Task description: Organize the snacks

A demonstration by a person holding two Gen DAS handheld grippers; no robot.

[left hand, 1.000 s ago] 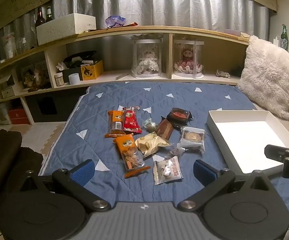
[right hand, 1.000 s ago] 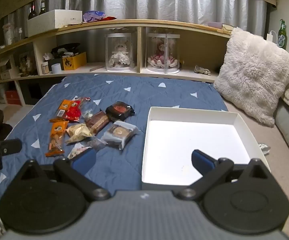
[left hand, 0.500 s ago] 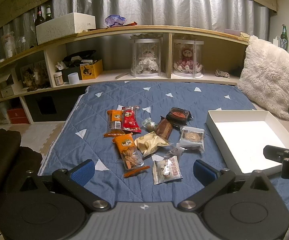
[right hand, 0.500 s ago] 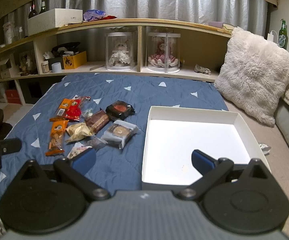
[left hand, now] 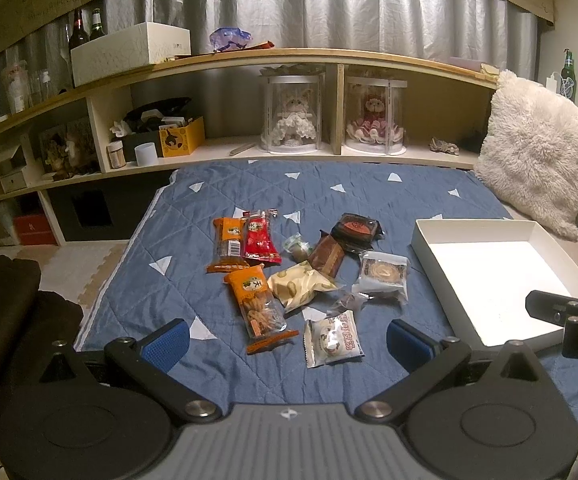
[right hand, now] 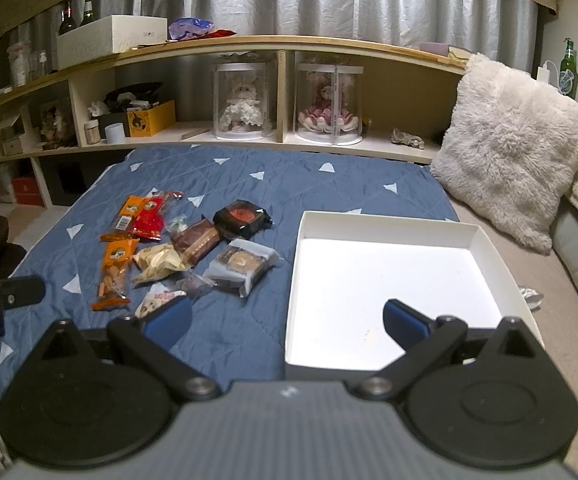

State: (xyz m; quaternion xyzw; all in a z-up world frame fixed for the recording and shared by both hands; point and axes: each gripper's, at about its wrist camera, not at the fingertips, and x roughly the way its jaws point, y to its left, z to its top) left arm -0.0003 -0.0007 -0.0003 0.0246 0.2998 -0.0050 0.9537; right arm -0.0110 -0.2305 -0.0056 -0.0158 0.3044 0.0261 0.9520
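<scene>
Lying ahead of left gripper (left hand: 287, 340) wide jaws, snacks (left hand: 301, 270), right gripper (right hand: 285, 320) wide too.

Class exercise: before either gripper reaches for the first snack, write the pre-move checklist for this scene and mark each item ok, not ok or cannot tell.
1. Left gripper open, holding nothing: ok.
2. Right gripper open, holding nothing: ok.
3. White box uncovered, no snacks inside: ok.
4. Nearest white packet lies apart from the pile: ok.
5. Yellow packet free of neighbours: not ok, others overlap it.
6. Packets sealed: cannot tell.
</scene>
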